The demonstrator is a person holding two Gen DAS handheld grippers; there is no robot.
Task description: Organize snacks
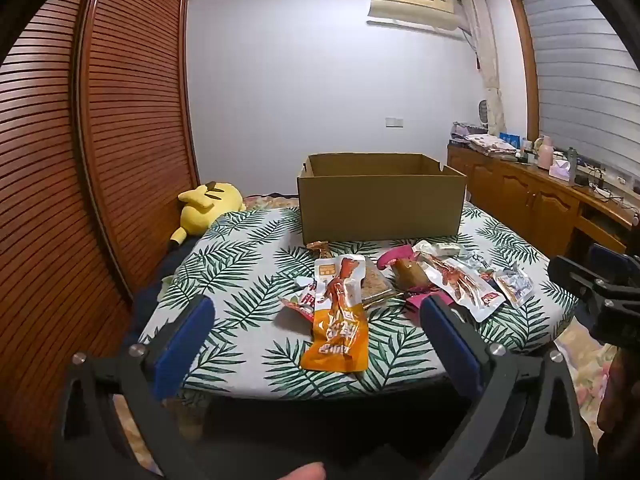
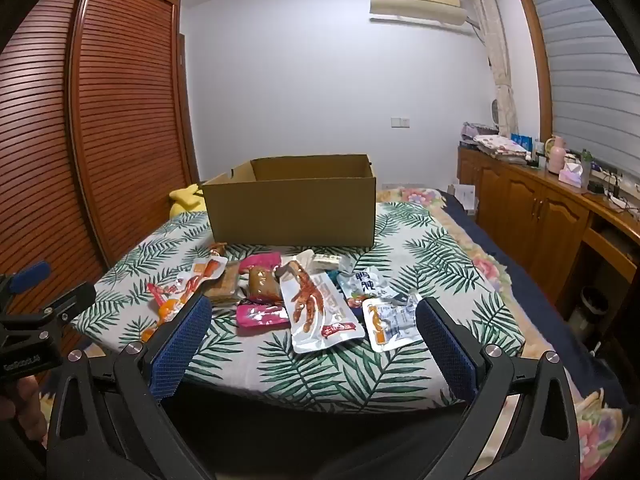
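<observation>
Bedroom light fell on a leaf-print table (image 1: 248, 344) where snack packets lay scattered before an open cardboard box (image 1: 380, 208). Both the left gripper (image 1: 316, 320) and right gripper (image 2: 314, 320) hung short of the pile, jaws wide and empty; nothing looked packed yet. I judged the next move a reach for the orange packet (image 1: 338, 332) or the chicken-foot pouch (image 2: 320, 312). One silver packet (image 2: 366, 282) read "鸭肫".
</observation>
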